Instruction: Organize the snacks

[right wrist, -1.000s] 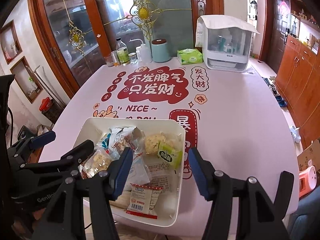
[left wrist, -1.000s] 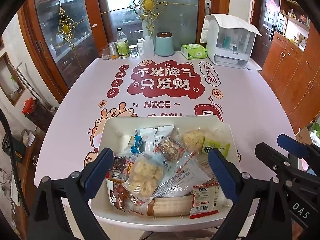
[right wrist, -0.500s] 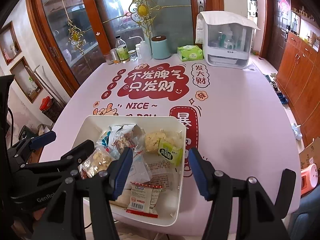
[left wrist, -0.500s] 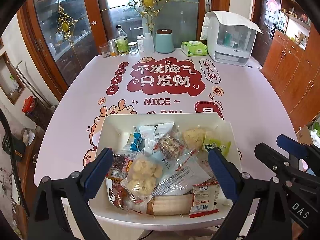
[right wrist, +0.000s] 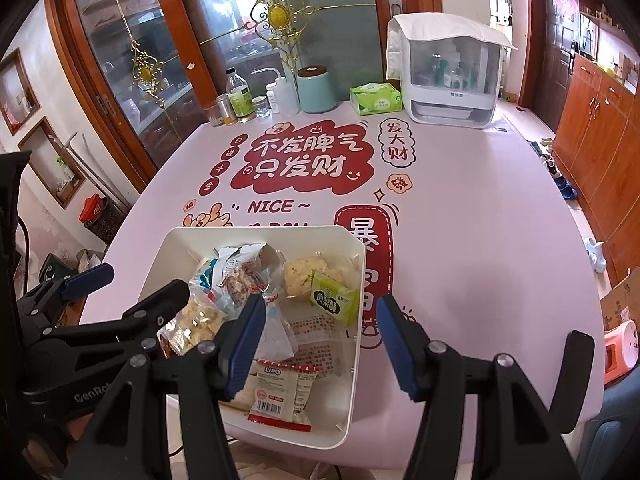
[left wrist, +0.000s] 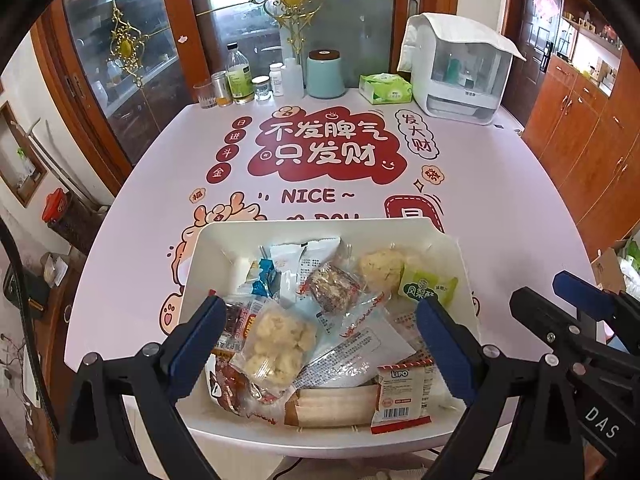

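Observation:
A white bin (left wrist: 328, 225) (right wrist: 256, 231) full of wrapped snacks sits at the table's near edge. In it lie a LIPO pack (left wrist: 401, 393) (right wrist: 282, 389), a green pack (left wrist: 429, 289) (right wrist: 334, 298), a clear bag of pale puffs (left wrist: 278, 342) and several others. My left gripper (left wrist: 320, 312) is open and empty, held above the bin's near half. My right gripper (right wrist: 320, 312) is open and empty over the bin's right wall. Each gripper shows in the other's view: the right one (left wrist: 592, 304) and the left one (right wrist: 132, 292).
A pink printed table (left wrist: 500, 200) carries bottles and jars (left wrist: 240, 80), a teal canister (left wrist: 325, 74), a green tissue box (left wrist: 386, 88) and a white appliance (left wrist: 460, 76) along its far edge. Wooden cabinets (left wrist: 592, 128) stand to the right.
Both views have shifted slightly, so the bin and table sit a little lower in the frame. Both grippers stay open and empty. The snacks have not moved.

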`<state>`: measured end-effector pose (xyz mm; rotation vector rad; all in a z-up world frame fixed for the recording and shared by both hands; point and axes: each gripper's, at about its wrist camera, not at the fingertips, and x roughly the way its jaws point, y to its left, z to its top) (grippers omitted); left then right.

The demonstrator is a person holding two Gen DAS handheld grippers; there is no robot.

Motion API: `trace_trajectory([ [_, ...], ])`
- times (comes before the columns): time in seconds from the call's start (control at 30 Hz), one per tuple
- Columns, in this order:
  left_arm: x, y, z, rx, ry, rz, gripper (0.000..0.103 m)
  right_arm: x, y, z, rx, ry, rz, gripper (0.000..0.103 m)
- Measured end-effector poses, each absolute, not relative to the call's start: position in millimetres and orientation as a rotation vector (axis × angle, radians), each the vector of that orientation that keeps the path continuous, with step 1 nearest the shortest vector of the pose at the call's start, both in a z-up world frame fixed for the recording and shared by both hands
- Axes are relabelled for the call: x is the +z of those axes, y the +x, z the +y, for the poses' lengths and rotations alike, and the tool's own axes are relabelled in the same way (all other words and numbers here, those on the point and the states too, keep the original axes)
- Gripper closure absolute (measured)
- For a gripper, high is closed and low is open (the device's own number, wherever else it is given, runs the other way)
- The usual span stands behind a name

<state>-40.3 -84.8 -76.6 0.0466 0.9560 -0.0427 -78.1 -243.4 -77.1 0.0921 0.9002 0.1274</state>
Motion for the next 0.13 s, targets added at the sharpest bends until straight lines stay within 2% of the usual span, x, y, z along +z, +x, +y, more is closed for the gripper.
trace_trajectory([
  [0.13, -77.8, -39.7, -86.6, -0.042, 0.044, 0.964, 0.008, -78.3, -78.2, -249.4, 0.127, 0.099, 0.906, 0.044],
])
